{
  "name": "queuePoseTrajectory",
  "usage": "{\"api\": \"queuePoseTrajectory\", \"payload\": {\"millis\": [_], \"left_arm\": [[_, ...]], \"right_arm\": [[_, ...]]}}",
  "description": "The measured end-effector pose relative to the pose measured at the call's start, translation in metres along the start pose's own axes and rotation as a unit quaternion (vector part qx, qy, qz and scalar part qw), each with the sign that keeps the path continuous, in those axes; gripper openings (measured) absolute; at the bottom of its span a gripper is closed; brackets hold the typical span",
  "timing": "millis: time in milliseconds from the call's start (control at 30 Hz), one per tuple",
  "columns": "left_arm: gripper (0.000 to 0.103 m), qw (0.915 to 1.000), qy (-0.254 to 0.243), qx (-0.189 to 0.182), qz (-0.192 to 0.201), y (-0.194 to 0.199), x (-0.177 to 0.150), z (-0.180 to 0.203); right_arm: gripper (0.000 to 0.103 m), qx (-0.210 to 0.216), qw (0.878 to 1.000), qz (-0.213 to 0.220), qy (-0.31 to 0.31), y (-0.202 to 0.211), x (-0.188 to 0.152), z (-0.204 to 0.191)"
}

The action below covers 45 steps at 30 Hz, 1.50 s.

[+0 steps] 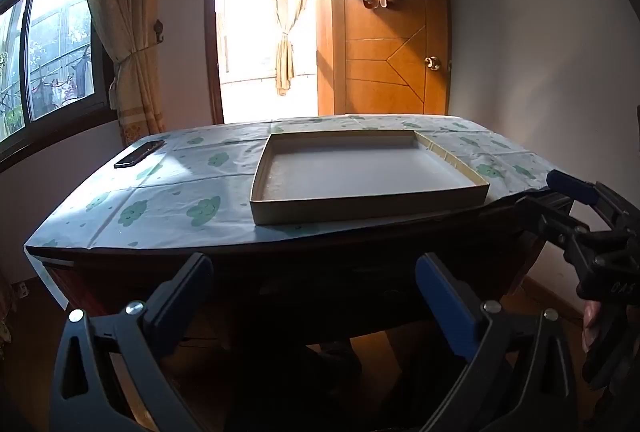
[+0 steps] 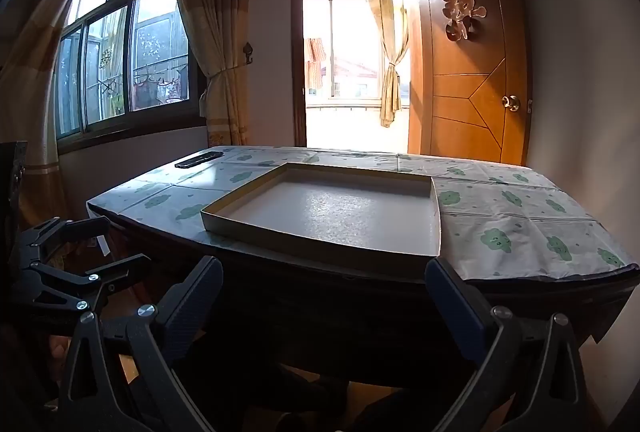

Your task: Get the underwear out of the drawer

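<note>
Clearly the task is only at its start: both grippers hang in front of the counter point(image 1: 160, 207), low by its dark front side, and nothing is held. On the left gripper point(image 1: 314, 288) the fingers are spread wide with only air between them, and the right gripper point(image 2: 324, 292) is the same. A shallow empty box point(image 2: 320, 236) lies on the cloud-patterned cloth, and a dark flat device point(image 1: 138, 153) is near the far corner. No underwear is visible, and I cannot make out a drawer in the shadowed front, so finding it, opening it and taking the garment out all remain
</note>
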<state>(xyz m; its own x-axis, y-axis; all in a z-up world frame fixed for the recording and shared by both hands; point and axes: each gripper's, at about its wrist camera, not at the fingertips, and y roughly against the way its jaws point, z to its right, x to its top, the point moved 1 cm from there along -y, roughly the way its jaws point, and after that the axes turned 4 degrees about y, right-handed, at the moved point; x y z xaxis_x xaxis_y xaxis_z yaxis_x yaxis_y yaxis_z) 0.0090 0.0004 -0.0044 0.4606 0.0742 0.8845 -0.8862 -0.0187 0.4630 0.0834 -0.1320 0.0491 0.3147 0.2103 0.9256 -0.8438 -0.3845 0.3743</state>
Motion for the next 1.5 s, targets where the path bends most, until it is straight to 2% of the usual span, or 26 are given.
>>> {"api": "queuePoseTrajectory", "payload": {"millis": [100, 133, 300, 467, 1500], "left_arm": [[0.103, 1.0000, 0.005, -0.008, 0.003, 0.003, 0.000, -0.004], [0.103, 1.0000, -0.009, -0.002, -0.002, -0.001, -0.002, 0.004], [0.103, 0.9999, -0.010, 0.002, -0.005, -0.003, 0.002, 0.012], [0.103, 1.0000, -0.002, -0.005, -0.002, -0.002, -0.002, 0.001], [0.103, 1.0000, 0.005, -0.001, -0.003, -0.004, -0.003, 0.000]], "right_arm": [[0.103, 0.000, 1.000, 0.004, -0.001, 0.001, -0.001, 0.001], [0.103, 0.001, 1.000, 0.004, -0.002, 0.001, -0.001, 0.002], [0.103, 0.000, 1.000, 0.005, -0.002, 0.001, 0.000, 0.001], [0.103, -0.002, 1.000, 0.007, -0.006, 0.003, -0.003, 0.005], [0.103, -0.001, 1.000, 0.000, -0.015, 0.003, -0.007, 0.008]]}}
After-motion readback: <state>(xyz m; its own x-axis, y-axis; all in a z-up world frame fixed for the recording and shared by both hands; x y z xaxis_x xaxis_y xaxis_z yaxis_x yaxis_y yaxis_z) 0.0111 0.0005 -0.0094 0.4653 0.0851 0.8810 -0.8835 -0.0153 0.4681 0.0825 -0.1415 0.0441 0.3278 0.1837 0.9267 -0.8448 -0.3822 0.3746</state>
